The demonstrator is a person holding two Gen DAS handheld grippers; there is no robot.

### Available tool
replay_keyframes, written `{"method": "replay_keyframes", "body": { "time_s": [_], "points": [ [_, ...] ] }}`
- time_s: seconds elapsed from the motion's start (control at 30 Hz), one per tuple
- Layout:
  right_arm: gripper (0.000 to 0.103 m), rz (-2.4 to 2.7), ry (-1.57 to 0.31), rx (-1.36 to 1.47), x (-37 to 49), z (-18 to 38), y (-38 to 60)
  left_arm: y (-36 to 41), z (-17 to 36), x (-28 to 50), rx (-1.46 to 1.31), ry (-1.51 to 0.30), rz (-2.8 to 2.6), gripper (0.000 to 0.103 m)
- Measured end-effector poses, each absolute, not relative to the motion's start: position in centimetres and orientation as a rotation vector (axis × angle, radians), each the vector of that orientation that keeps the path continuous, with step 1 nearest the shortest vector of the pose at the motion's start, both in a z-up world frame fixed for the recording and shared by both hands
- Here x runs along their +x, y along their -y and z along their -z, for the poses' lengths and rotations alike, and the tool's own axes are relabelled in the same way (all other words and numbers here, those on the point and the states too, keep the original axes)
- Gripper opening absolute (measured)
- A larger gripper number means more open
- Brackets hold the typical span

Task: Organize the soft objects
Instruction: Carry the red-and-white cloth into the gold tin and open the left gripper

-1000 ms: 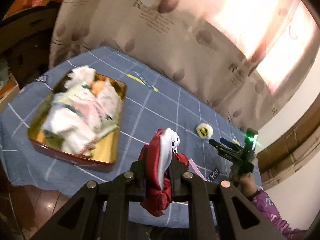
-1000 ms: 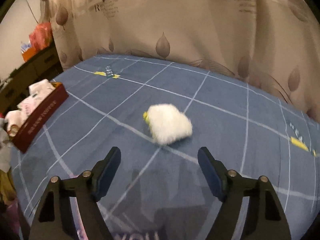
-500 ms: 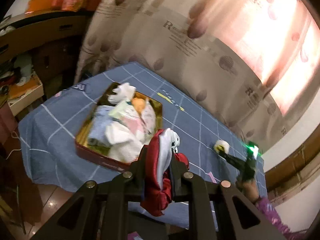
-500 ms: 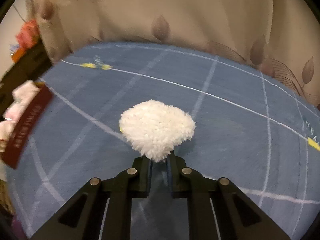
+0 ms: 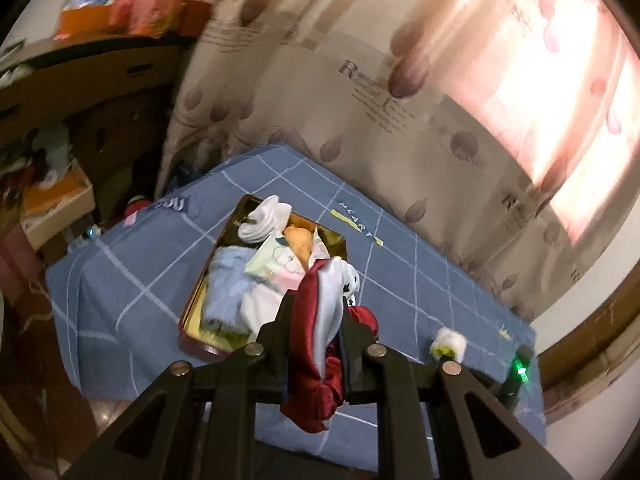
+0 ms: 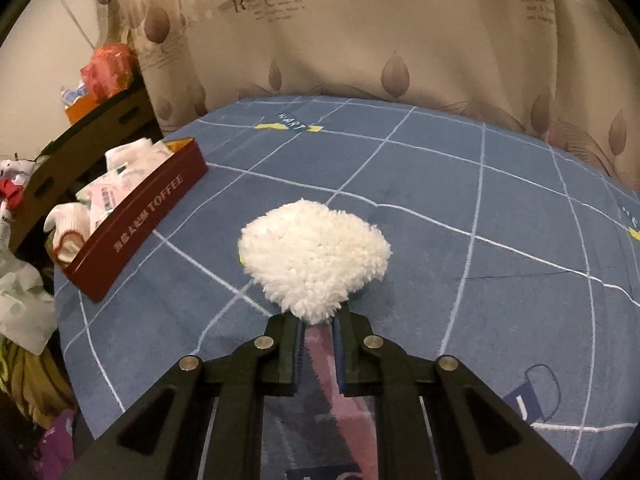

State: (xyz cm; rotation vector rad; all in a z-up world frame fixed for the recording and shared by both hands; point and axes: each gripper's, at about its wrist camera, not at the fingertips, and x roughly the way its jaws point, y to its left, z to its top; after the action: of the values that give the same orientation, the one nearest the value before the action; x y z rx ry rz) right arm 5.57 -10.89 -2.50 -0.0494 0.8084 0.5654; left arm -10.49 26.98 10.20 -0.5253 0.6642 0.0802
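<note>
Closest to the lens in the left wrist view, the left tool (image 5: 314, 320) is clamped on a red and white satin piece (image 5: 324, 332), which bunches between the fingers and hangs below them. It is held in the air, near the close end of the tin (image 5: 192, 312), a gold-lined box with dark red walls that sits on the blue checked cloth (image 5: 140, 280) covering the desk.

Nearest in the right wrist view, the right tool (image 6: 316, 336) has its fingers drawn narrow on the lower tip of a white fluffy pad (image 6: 316, 256). A sliver of yellow shows at the pad's left edge. Whether the pad is lifted clear of the cloth or just resting on it cannot be told from here. It sits well apart from the tin, which lies to the left with "TOFFEE" printed on its side wall.

Farther out, the tin already holds a heap of pale soft things (image 5: 260, 272): white, light blue, pink and one orange piece, piled up to the rim. Beyond it hangs a beige leaf-print curtain (image 6: 360, 32).

Judging by this, most of the sorting looks done. Both remaining pieces are gripped but neither is in the tin yet; what is left is to carry each over and release it onto the pile, the red one being closer to that.
</note>
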Motion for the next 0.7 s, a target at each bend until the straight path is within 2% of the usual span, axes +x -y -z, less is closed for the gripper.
{"method": "replay_keyframes", "body": {
  "time_s": [0.4,0.7],
  "points": [
    [0.011,-0.508,-0.825,-0.080,5.9,3.1,10.8,-28.9,-7.5,2.4,-0.455,-0.720,-0.068,0.016],
    [0.011,-0.499,-0.859,-0.060,6.5,3.8,11.1,-30.1,-4.3,7.0,-0.446,-0.784,-0.104,0.019]
  ]
}}
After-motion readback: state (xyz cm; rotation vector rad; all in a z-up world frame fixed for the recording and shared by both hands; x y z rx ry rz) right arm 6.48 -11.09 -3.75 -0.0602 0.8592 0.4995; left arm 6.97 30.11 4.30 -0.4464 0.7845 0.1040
